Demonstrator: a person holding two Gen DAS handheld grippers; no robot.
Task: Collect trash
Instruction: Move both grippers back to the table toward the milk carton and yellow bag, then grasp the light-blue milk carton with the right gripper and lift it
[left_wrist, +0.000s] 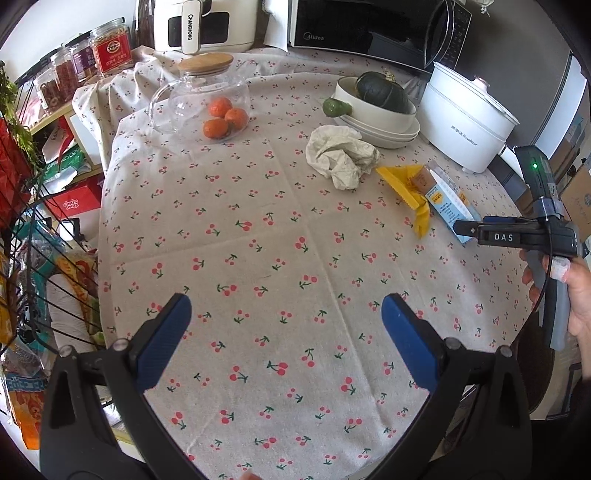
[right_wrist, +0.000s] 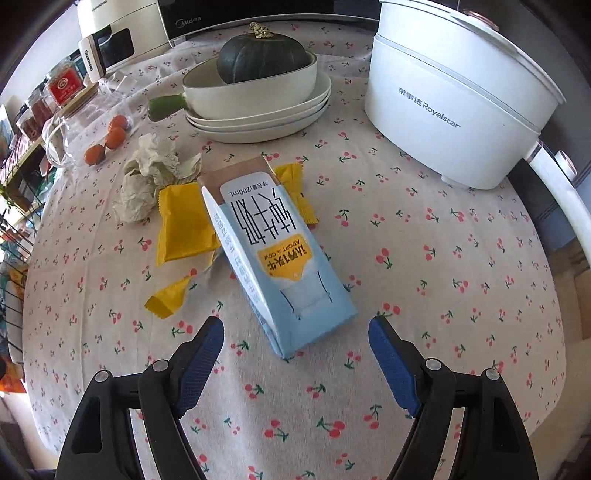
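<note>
- On the cherry-print tablecloth (left_wrist: 258, 236), all the trash lay uncollected: milk carton (right_wrist: 284, 266), yellow wrappers (right_wrist: 184, 229) and crumpled tissue (right_wrist: 147, 173), clustered near the stacked plates (right_wrist: 258, 122).
- Right gripper (right_wrist: 295, 354) hovered spread wide just short of the carton's near end, holding nothing.
- Left gripper (left_wrist: 286, 332) hung parted and empty over bare cloth, well apart from the trash.
- Judged barely begun; every piece remained.

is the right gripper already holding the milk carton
No, the right gripper is open, with the milk carton lying on the tablecloth just ahead of its fingertips, untouched.
</note>
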